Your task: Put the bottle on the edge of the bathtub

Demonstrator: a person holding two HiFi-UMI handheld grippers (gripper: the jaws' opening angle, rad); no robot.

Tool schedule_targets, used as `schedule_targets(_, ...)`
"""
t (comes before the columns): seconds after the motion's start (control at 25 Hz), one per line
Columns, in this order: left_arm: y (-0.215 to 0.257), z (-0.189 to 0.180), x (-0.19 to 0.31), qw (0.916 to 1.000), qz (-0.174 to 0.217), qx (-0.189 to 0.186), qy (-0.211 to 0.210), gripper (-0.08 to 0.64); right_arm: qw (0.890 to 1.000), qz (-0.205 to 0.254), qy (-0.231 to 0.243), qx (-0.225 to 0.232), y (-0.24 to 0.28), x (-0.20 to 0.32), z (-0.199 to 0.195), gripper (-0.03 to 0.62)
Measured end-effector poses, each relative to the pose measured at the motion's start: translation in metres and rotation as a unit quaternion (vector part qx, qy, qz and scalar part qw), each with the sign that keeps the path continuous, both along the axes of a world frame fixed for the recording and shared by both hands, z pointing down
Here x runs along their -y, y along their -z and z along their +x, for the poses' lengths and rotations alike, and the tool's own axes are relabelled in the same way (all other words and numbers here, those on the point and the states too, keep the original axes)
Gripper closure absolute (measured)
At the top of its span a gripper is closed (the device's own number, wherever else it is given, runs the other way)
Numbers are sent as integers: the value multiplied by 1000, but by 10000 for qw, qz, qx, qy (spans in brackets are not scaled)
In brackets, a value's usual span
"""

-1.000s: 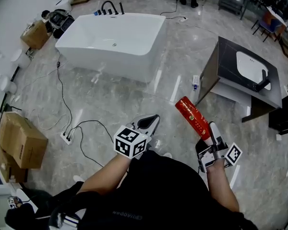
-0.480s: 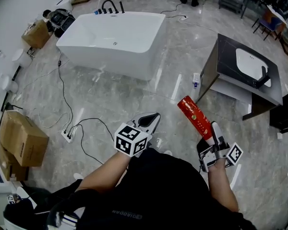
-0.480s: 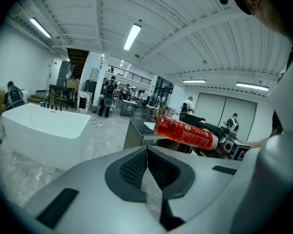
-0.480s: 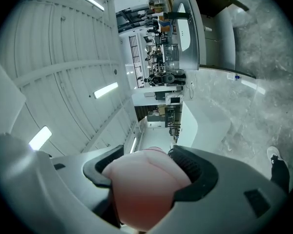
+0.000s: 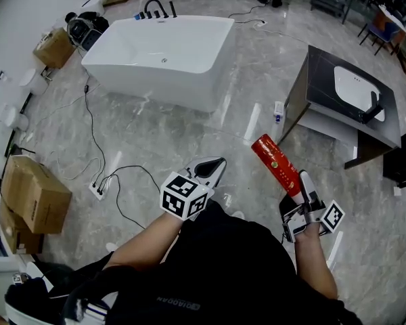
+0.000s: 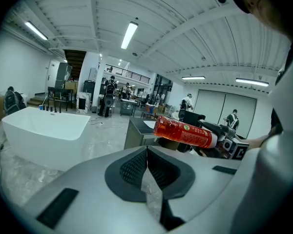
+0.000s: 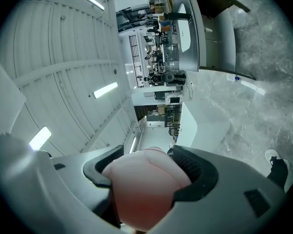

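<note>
Carrying is judged the step in hand: the bathtub [image 5: 149,87] stands well apart across the floor, so aim for a flat stretch of its rim. The red bottle [image 5: 276,165] is clamped at its cap end in the jaws of the right gripper [image 5: 303,187], body projecting forward and up — a long lever, so avoid swinging. The left gripper [image 5: 213,169] has its jaws closed together on nothing.
</note>
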State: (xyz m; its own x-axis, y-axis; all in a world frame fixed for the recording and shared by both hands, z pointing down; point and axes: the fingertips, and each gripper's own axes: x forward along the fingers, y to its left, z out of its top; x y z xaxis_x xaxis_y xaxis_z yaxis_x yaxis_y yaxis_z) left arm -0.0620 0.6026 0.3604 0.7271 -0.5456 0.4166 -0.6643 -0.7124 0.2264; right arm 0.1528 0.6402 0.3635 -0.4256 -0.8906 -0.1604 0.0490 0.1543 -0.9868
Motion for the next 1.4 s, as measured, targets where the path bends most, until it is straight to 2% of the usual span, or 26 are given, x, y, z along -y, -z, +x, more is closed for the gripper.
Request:
schedule_targets(0.32, -8, -6, 10, 9999, -143, 72, 35, 543, 9999, -130, 1, -57, -9, 10, -2, 275)
schedule_targets(0.52, -17, -7, 36, 9996, -263, 43, 74, 543, 9999, -159, -28, -53, -11, 34, -6, 275)
schedule_targets(0.76, -23, -11, 88, 9991, -385, -87, 144, 543, 9993, -257, 25, -283, -10, 85, -10, 276)
schedule_targets(1.16, 5, -25, 208, 9992, -102, -346, 161, 543, 9998, -50, -32, -163, 19, 194, -26, 276)
schedule_targets(1.4, 2, -42, 254, 9993, -78, -366, 41, 544, 9995, -15, -118, -300, 22, 243, -39, 276)
